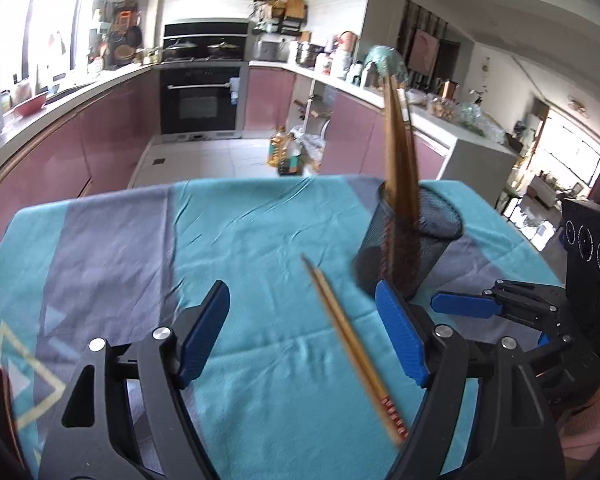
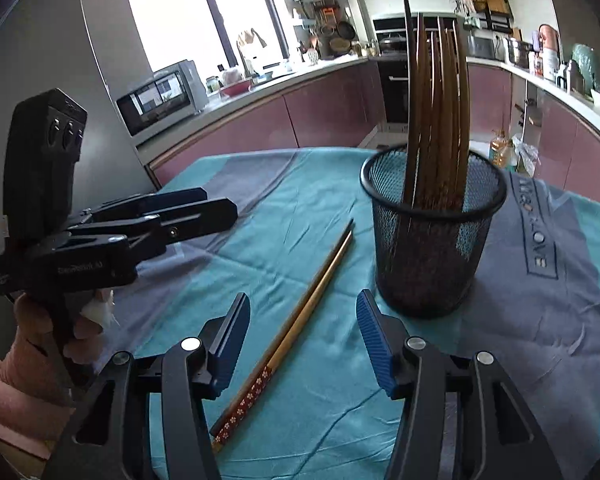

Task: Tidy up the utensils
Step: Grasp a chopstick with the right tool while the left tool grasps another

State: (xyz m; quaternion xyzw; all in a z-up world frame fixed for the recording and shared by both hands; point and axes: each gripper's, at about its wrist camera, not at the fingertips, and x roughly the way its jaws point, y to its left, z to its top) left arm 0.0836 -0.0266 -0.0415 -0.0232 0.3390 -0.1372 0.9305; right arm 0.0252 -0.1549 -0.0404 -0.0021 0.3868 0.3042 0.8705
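A pair of chopsticks (image 2: pixel 296 328) lies flat on the teal cloth (image 2: pixel 292 208) covering the worktop, just left of the black mesh holder (image 2: pixel 432 240). The holder stands upright and contains a bundle of upright chopsticks (image 2: pixel 436 112). The left gripper (image 1: pixel 304 340) is open, with the loose pair between its jaws but not clamped. The right gripper (image 2: pixel 304 340) is also open, its pads clear of the pair.

Daylight from windows (image 2: pixel 188 20) — glare | fisheye-bent edges | chopsticks (image 1: pixel 356 344) motion-blurred
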